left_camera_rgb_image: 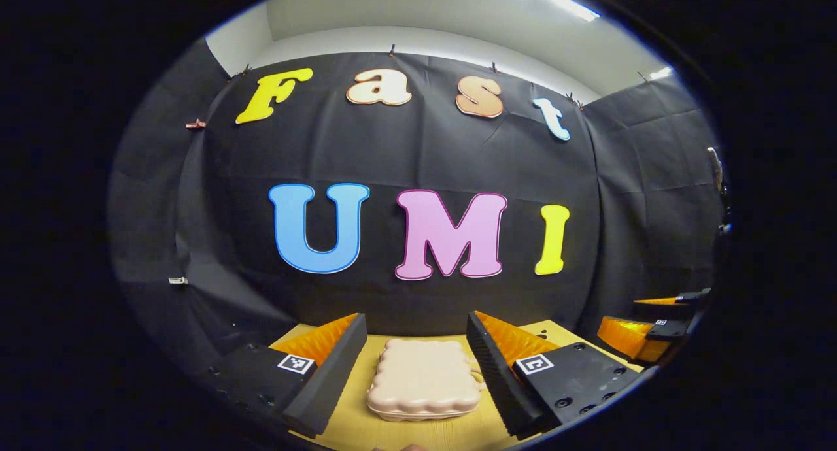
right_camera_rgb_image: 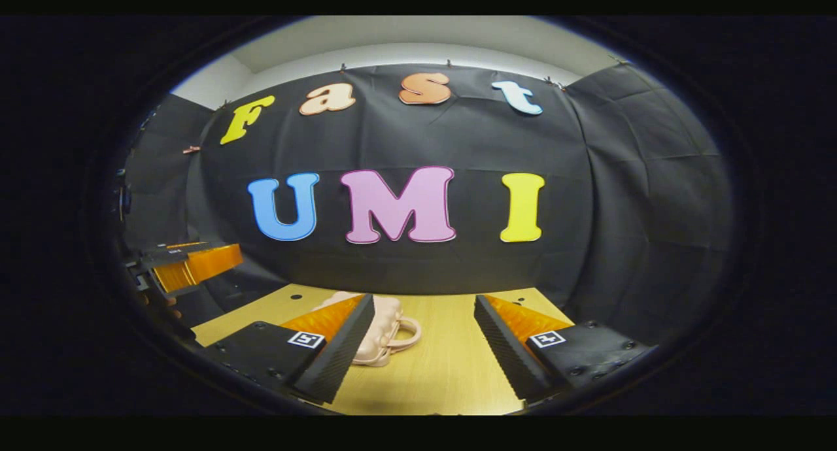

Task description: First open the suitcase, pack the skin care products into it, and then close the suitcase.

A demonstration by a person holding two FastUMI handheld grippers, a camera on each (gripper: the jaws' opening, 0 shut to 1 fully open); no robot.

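Now both claws gape, left gripper [left_camera_rgb_image: 416, 363] and right gripper [right_camera_rgb_image: 424, 346]; closed pink suitcase [left_camera_rgb_image: 423, 379] looks light, rigid — grab its handle [right_camera_rgb_image: 407, 334].

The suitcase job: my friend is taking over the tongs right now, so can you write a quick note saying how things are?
Left tongs: open, holding nothing, pointed at the suitcase.
Right tongs: open, holding nothing, a bit to the suitcase's handle side.
Suitcase: small, pink, lying flat on the wooden table, lid closed, loop handle on the side toward the right tongs.
Skin care products: I can't point you to them from these two views.
Done: nothing so far.
Left: open the suitcase, put the products in, close it.
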